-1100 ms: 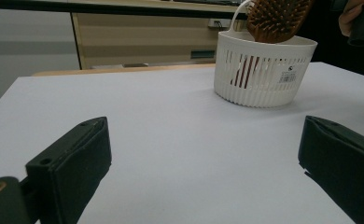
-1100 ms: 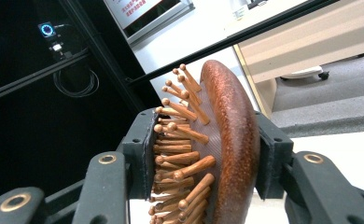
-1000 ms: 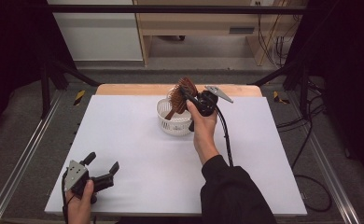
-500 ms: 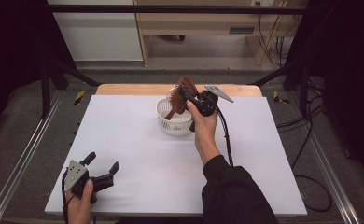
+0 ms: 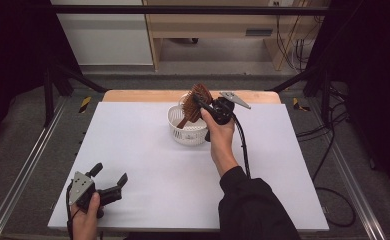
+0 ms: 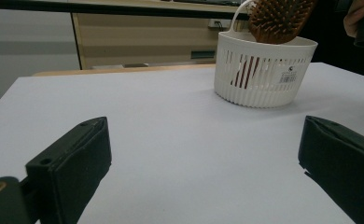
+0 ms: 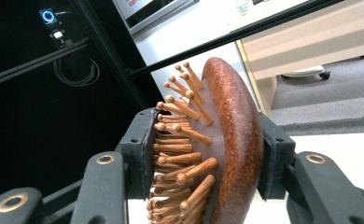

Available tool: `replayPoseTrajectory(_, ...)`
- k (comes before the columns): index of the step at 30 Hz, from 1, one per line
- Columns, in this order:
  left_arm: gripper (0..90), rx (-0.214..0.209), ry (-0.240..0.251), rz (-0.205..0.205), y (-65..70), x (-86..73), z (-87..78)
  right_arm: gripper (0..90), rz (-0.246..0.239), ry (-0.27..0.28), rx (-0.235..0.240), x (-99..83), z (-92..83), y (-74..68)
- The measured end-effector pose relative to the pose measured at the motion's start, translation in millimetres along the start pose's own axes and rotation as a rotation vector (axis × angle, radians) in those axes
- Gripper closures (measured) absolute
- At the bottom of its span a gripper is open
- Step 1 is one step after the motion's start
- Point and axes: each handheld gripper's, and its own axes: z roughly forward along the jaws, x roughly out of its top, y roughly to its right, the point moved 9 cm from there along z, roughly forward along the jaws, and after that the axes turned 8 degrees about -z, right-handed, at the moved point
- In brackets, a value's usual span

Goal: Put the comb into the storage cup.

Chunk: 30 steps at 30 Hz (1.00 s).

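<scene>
A brown wooden hairbrush (image 5: pixel 195 102) with wooden pins stands tilted over a white slatted basket (image 5: pixel 188 131) at the far middle of the white table (image 5: pixel 148 150). Its handle reaches down into the basket and its head rises above the rim. My right gripper (image 5: pixel 199 101) is shut on the brush head. In the right gripper view the brush (image 7: pixel 231 140) sits between the jaws of that gripper (image 7: pixel 208 154), pins against the left pad. My left gripper (image 5: pixel 110 173) rests open at the near left corner with nothing in it. In the left gripper view it (image 6: pixel 203 154) faces the basket (image 6: pixel 264 70) and the brush (image 6: pixel 280 21).
A wooden strip (image 5: pixel 133 95) runs along the table's far edge. Metal frame rails (image 5: pixel 28 165) flank the table on the left, and cables (image 5: pixel 333 150) lie on the floor to the right. A pale cabinet (image 5: pixel 208 25) stands beyond the table.
</scene>
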Motion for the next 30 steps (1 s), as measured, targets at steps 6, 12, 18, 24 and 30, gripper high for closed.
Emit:
replayPoseTrajectory(6, 2.6, 0.0, 0.001, 0.0, -0.2, 0.2, 0.0, 48.2, -0.016, -0.018, 0.0, -0.4, -1.6, 1.3)
replayPoseTrajectory(12, 2.7, 0.0, 0.001, 0.0, -0.2, 0.3, -0.1, 47.6, -0.03, -0.035, 0.0, -1.1, -3.1, 4.7)
replayPoseTrajectory(18, 2.7, 0.001, 0.001, 0.0, -0.2, 0.3, -0.1, 47.2, -0.034, -0.044, 0.0, -1.8, -4.1, 7.4)
replayPoseTrajectory(24, 2.7, 0.0, 0.001, 0.0, -0.4, 0.3, -0.1, 46.5, -0.046, -0.06, -0.001, -2.9, -5.6, 9.8)
replayPoseTrajectory(30, 2.6, -0.001, 0.001, 0.002, -0.1, 0.4, -0.1, 46.0, -0.049, -0.074, 0.004, -3.5, -7.2, 11.3)
